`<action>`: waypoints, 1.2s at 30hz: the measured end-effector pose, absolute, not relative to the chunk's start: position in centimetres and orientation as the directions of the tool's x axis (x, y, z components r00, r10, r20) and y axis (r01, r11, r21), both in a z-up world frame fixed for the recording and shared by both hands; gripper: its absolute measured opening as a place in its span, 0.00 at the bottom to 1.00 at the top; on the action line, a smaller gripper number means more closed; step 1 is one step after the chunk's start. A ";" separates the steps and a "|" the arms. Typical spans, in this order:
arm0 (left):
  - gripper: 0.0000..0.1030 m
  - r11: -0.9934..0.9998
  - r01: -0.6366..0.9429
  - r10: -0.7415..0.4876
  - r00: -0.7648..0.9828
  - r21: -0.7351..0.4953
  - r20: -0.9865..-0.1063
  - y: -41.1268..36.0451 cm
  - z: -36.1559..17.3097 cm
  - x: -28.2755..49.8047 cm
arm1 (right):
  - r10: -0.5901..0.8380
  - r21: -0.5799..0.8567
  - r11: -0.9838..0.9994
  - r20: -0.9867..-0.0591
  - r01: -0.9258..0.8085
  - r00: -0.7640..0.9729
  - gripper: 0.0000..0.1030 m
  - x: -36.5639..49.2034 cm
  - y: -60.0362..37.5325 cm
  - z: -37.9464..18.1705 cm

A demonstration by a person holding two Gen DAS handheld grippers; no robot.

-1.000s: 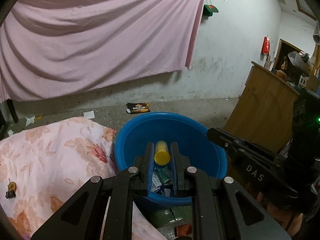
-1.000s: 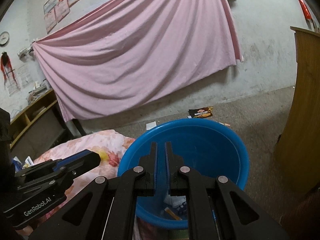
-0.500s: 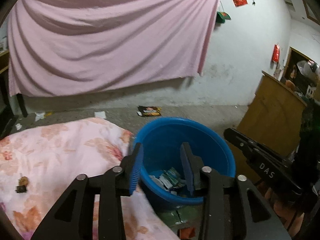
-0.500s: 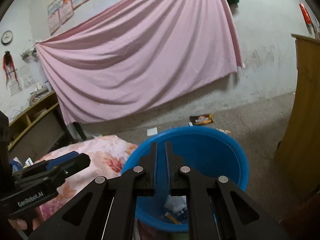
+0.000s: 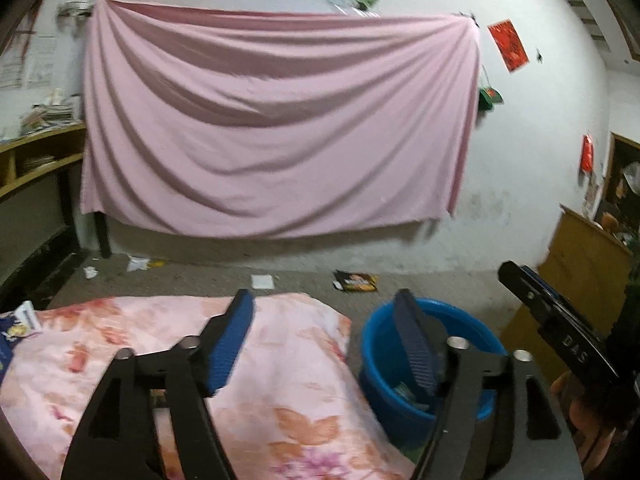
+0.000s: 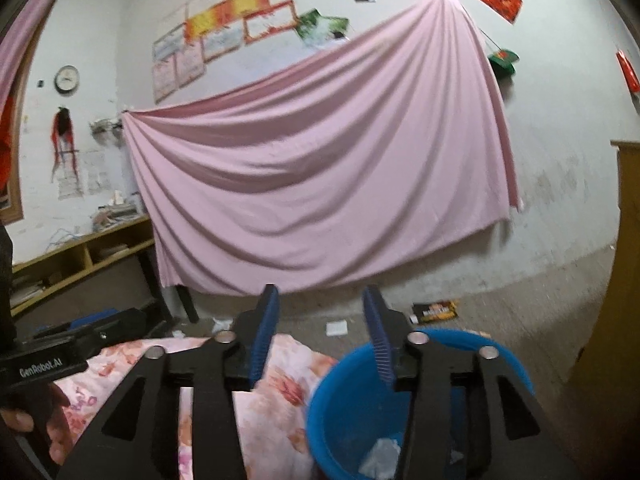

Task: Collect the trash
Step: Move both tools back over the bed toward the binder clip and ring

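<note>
A blue plastic basin [image 5: 472, 328] [image 6: 332, 412] stands on the floor beside a bed and holds wrappers and crumpled paper [image 6: 380, 454]. My left gripper [image 5: 326, 304] is raised over the bed's edge, its jaws opening wide with nothing between them. My right gripper [image 6: 320, 300] hangs above the basin's left rim, its jaws opening too and empty. Loose trash lies on the floor by the far wall: a dark snack bag [image 5: 356, 281] [image 6: 434, 311], a white paper square [image 5: 262, 281] [image 6: 336, 328] and crumpled scraps [image 5: 138, 263].
A floral pink quilt [image 5: 280, 380] covers the bed at the lower left. A pink sheet [image 5: 276, 128] hangs on the back wall. A wooden cabinet [image 5: 584, 280] stands right of the basin, and wooden shelves [image 6: 72, 256] line the left wall.
The left gripper let go of the yellow-capped item over the basin, opened wide and swung up and left. The right gripper went from shut to open and tilted up, so more wall shows.
</note>
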State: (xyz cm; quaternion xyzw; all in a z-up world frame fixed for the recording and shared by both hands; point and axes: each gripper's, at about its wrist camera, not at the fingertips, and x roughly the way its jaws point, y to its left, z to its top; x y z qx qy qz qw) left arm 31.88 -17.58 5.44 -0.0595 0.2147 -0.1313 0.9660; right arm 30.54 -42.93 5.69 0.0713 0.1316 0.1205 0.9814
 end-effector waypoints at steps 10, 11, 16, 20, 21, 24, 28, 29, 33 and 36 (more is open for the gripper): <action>0.98 0.982 0.072 -0.109 0.970 -0.174 -0.215 -10.3 6.5 28.7 | 0.272 0.200 0.946 -0.068 -0.254 0.960 1.00 29.8 -40.3 7.0; 0.98 0.984 0.063 -0.096 0.976 -0.167 -0.195 -9.7 6.5 28.2 | 0.279 0.199 0.944 -0.054 -0.263 0.959 1.00 29.7 -39.8 7.0; 0.98 0.989 0.006 -0.028 0.988 -0.145 -0.154 -6.8 6.5 27.0 | 0.321 0.181 0.932 -0.005 -0.315 0.947 1.00 29.6 -37.9 7.3; 0.98 0.992 -0.039 0.021 0.989 -0.122 -0.146 -5.0 5.9 26.3 | 0.356 0.135 0.925 0.016 -0.355 0.934 1.00 29.4 -35.9 7.2; 0.98 0.992 -0.049 0.032 0.990 -0.117 -0.141 -4.7 5.7 26.2 | 0.367 0.118 0.923 0.022 -0.367 0.930 1.00 29.3 -35.3 7.2; 0.98 0.992 -0.063 0.047 0.989 -0.112 -0.138 -3.2 5.1 25.8 | 0.387 0.070 0.919 0.029 -0.389 0.921 1.00 28.9 -33.8 7.1; 0.98 0.993 -0.070 0.056 0.988 -0.093 -0.147 -2.1 4.2 25.8 | 0.424 0.014 0.906 0.003 -0.424 0.906 1.00 29.1 -31.8 6.6; 0.98 0.994 -0.071 0.057 0.987 -0.086 -0.148 -2.0 4.0 25.8 | 0.433 -0.001 0.901 -0.009 -0.433 0.901 1.00 29.3 -31.3 6.4; 0.98 0.997 -0.065 0.055 0.981 -0.052 -0.187 -1.2 3.0 26.4 | 0.461 -0.032 0.885 -0.069 -0.464 0.884 1.00 30.1 -29.5 5.6; 0.98 0.998 -0.041 0.030 0.965 -0.037 -0.259 -0.7 1.9 27.3 | 0.466 -0.043 0.879 -0.125 -0.474 0.876 1.00 30.8 -28.4 4.9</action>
